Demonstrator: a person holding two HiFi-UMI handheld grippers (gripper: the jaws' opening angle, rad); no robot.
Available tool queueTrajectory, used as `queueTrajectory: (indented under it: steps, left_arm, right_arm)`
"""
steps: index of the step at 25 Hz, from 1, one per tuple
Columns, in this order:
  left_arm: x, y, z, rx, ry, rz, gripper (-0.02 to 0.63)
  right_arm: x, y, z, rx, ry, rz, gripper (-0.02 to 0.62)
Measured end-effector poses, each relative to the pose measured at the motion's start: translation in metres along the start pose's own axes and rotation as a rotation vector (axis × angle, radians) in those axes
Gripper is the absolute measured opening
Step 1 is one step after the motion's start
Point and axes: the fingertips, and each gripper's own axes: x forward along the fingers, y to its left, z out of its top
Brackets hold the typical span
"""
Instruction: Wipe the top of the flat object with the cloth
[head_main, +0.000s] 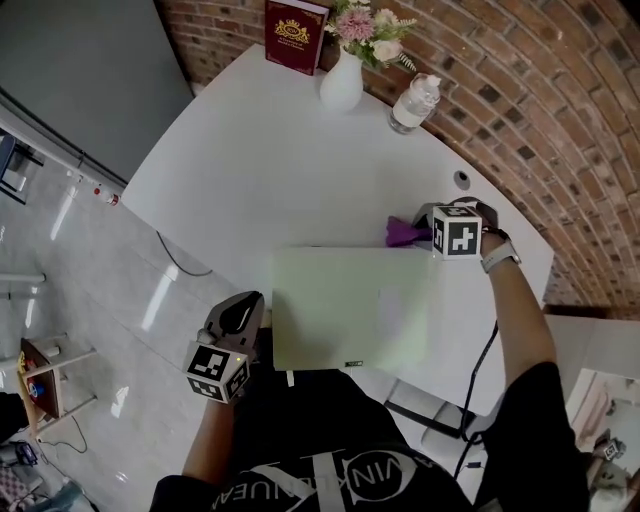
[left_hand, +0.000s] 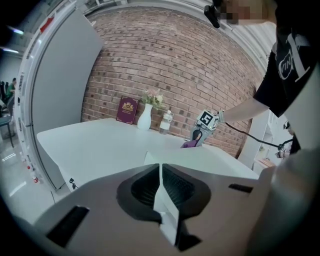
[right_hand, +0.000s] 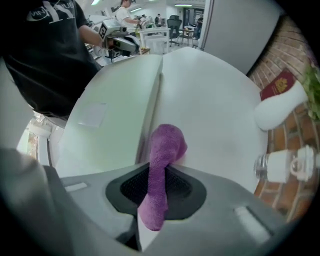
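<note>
White surface holds the flat object, so the right gripper, fingers pinching the purple cloth, should press down and rub everywhere, while the left gripper waits, fingers shut on nothing.

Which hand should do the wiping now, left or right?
Right. The right gripper is shut on the purple cloth, right beside the far edge of the flat object. The left gripper is shut with no cloth in it, by the object's near left edge.

Your cloth is fuzzy, soft pile; the flat object smooth and matt; the brick wall at two o'clock, rough.
</note>
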Motion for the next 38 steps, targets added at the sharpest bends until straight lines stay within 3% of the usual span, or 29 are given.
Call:
queueTrajectory:
  steps: [2,4,9,14,17,19,23,27,34,38]
  left_arm:
    - [0.003,-0.003,0.000,0.018,0.008,-0.004,0.021]
    - [0.007,-0.007,-0.003,0.045,0.028,-0.008,0.021]
    - [0.019,-0.017,-0.007,0.114,0.091,-0.029,0.021]
    - [0.026,-0.023,-0.015,0.177,0.143,-0.040,0.021]
    - [0.027,-0.022,-0.016,0.195,0.164,-0.050,0.021]
    - [0.028,-0.022,-0.016,0.196,0.172,-0.052,0.021]
    - [0.029,-0.022,-0.018,0.171,0.173,-0.049,0.021]
    - [0.029,-0.022,-0.020,0.140,0.176,-0.052,0.021]
    - [0.030,-0.021,-0.018,0.103,0.156,-0.054,0.021]
    - [0.032,-0.021,-0.016,0.074,0.142,-0.056,0.021]
  right_arm:
    - [0.000,-0.004,-0.016,0.123,-0.008,-0.044,0.061]
    - [0.000,-0.007,-0.032,0.339,-0.048,-0.083,0.061]
    - [-0.001,0.009,-0.046,0.907,-0.336,-0.034,0.061]
    - [-0.001,0.041,-0.060,1.218,-0.518,0.007,0.061]
    - [-0.003,0.058,-0.050,1.272,-0.628,0.031,0.061]
    - [-0.006,0.064,-0.041,1.250,-0.666,0.015,0.061]
    - [-0.003,0.078,-0.035,1.151,-0.641,-0.009,0.061]
    - [-0.001,0.097,-0.032,1.116,-0.626,0.026,0.061]
    - [0.003,0.136,-0.028,1.176,-0.681,0.111,0.061]
    - [0.003,0.153,-0.028,1.292,-0.775,0.153,0.061]
